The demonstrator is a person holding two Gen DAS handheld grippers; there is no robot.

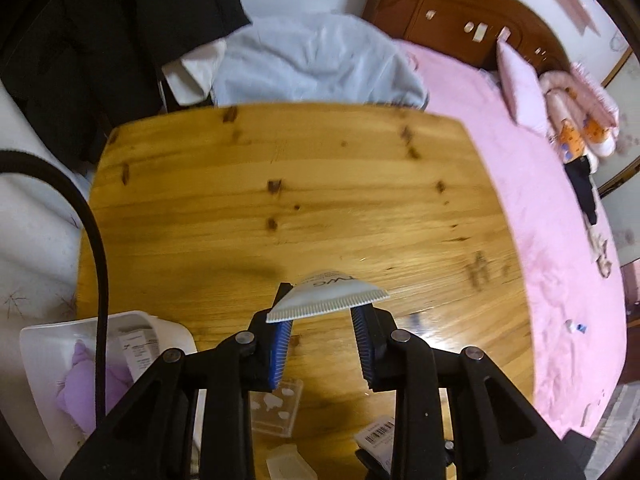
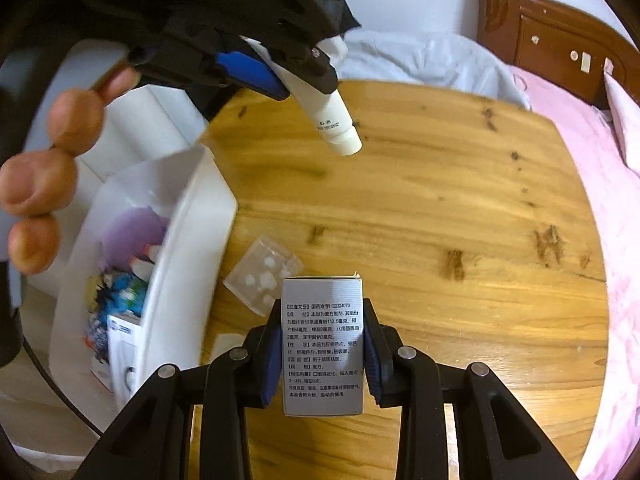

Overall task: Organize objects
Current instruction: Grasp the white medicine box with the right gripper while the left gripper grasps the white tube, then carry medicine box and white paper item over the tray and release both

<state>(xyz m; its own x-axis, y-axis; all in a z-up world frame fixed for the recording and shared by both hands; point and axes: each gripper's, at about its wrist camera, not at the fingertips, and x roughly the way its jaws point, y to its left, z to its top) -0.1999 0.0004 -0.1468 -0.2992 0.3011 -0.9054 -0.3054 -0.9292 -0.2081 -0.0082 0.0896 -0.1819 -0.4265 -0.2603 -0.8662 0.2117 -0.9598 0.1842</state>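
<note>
1. Your left gripper, black with blue pads, is clamped on a white squeeze tube. The left wrist view shows its crimped, ridged end between the pads; the right wrist view shows its capped end pointing down, clear of the table.
2. Your right gripper is closed on a small silver-grey cardboard medicine box printed with black text, held upright between the blue pads.
3. Both sit over the round, knotty yellow wooden table.
4. A clear plastic blister tray with white pieces lies on the table just beyond the box.
5. A white plastic bin stands at the table's left edge, holding a purple plush toy and other packets.
6. Your left hand's fingers show at the left of the right wrist view.
7. A pink-covered bed lies beyond the table's right side.
</note>
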